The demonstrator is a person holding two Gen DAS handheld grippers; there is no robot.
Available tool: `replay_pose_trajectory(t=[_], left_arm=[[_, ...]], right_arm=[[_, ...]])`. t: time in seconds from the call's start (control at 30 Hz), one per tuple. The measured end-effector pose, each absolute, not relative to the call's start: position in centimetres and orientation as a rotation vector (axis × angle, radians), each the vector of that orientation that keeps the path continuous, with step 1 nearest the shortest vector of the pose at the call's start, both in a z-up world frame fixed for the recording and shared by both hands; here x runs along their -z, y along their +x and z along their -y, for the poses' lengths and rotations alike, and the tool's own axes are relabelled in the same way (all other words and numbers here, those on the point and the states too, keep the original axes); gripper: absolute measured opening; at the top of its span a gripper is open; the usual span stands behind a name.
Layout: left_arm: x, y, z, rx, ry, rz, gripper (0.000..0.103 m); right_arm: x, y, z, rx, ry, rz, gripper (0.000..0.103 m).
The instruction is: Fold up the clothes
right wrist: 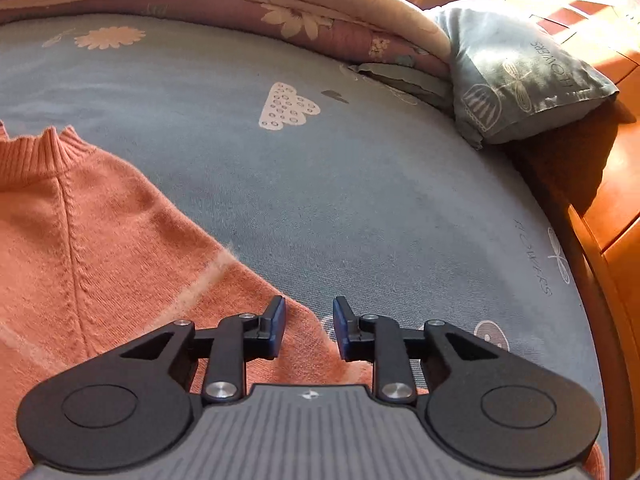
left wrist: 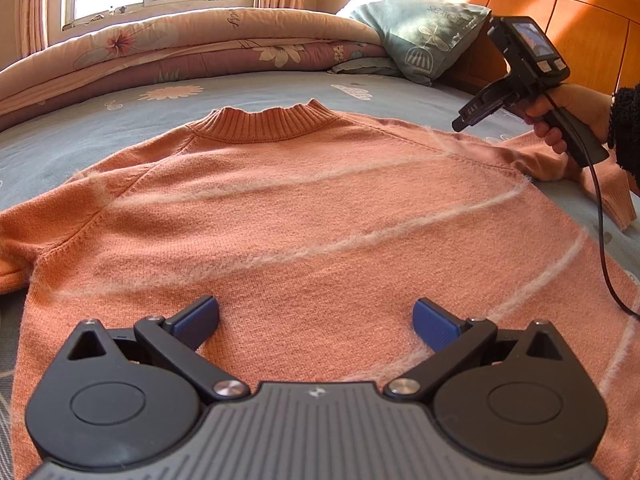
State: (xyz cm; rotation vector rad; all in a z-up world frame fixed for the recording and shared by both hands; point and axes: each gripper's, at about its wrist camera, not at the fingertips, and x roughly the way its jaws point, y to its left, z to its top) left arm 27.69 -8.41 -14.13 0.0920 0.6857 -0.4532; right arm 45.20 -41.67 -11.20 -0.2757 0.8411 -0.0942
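Sleeve of the orange knitted sweater (right wrist: 100, 240) runs rightward beneath the part-open, empty right gripper (right wrist: 309, 328), nearer than the wide-open, empty left gripper (left wrist: 316, 322).

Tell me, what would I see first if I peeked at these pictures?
A big orange sweater with fuzzy white stripes, spread flat on the blue flowery bedsheet. The left claw hovers wide open over its middle, and the right claw hangs above a sleeve. A teal pillow leans against the wooden headboard.
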Motion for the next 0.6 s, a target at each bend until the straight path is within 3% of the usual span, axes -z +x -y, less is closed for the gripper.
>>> replay_pose_trajectory(t=[0.33, 0.6], left_arm=[[14.1, 27.6, 8.4, 0.454, 0.091, -0.685, 0.102], [14.0, 27.6, 8.3, 0.455, 0.09, -0.686, 0.102]], right_arm=[[9.2, 47.3, 32.5, -0.237, -0.143, -0.817, 0.029], [12.6, 52.0, 25.6, -0.259, -0.169, -0.843, 0.026]])
